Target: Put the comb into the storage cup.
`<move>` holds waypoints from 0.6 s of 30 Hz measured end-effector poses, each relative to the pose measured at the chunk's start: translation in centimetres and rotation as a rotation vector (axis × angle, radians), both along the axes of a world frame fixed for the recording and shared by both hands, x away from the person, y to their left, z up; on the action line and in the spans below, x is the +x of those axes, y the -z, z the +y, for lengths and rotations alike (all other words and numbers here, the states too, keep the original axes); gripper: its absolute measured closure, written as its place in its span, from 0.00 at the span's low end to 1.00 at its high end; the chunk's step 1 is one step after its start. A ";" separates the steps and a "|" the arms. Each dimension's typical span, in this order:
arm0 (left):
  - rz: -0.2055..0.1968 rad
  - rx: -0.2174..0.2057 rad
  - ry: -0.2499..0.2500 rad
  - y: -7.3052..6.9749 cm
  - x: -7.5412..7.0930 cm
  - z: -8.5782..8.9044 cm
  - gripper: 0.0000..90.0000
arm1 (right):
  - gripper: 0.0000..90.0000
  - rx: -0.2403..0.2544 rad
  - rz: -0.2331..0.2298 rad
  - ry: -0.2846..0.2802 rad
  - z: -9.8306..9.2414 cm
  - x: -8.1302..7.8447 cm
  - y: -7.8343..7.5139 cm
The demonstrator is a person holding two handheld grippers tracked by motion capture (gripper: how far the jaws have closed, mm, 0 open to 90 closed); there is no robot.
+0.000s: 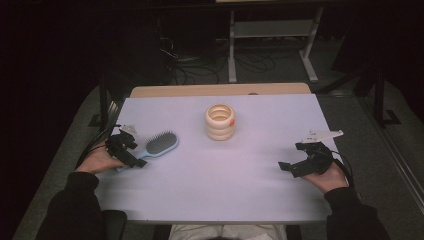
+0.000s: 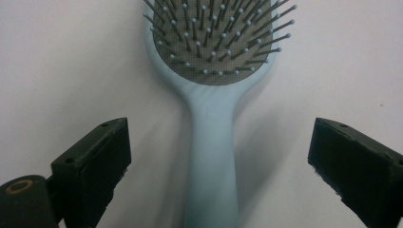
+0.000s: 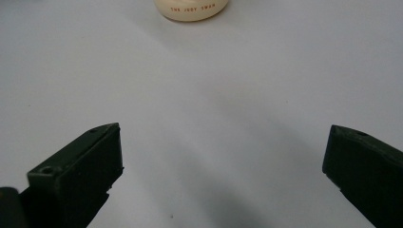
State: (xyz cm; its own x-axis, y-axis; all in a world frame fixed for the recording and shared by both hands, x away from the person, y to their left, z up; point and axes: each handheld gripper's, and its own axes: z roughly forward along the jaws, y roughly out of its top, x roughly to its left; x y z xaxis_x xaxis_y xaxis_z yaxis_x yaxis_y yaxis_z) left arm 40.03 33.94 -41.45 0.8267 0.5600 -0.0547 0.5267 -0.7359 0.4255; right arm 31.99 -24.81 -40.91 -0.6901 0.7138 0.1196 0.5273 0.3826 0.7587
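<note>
Table point(image 1: 210, 185): white sheet over a wooden top, whose far edge shows as a tan strip; your forearms in dark sleeves come in at the near corners
Cup point(image 1: 220, 121): cream, ribbed like stacked rings, open top, small orange mark on its side; stands upright at the middle of the far half, well apart from both your grippers; in the right gripper view its base point(image 3: 191, 9) sits at the top edge with small red lettering
Hairbrush point(image 1: 156, 147): light blue paddle brush, lying flat, bristles up, on the left side of the table; head points toward the cup, handle toward your left hand; in the left gripper view the handle point(image 2: 211, 161) runs straight up between the jaws
Left gripper point(image 1: 131, 152): your jaws stand wide, one on each side of the brush handle, clear gaps both sides, pads not touching it; low over the table
Right gripper point(image 1: 296, 158): your jaws are spread wide with bare white sheet between them, holding nothing; rests at the right side, pointed toward the middle of the table
</note>
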 end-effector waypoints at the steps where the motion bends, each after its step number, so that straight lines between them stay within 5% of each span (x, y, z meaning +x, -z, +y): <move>1: -0.010 -0.006 -0.002 -0.1 0.0 0.0 0.11 | 0.00 0.000 0.000 0.000 0.0 0.0 0.0; 10: -0.044 -0.022 0.018 -0.2 -0.1 -0.1 0.33 | 0.00 0.000 0.000 0.001 0.0 0.0 0.0; 18: -0.021 -0.031 0.009 0.3 -0.1 -0.3 0.41 | 0.00 0.002 0.001 0.004 0.0 0.0 0.0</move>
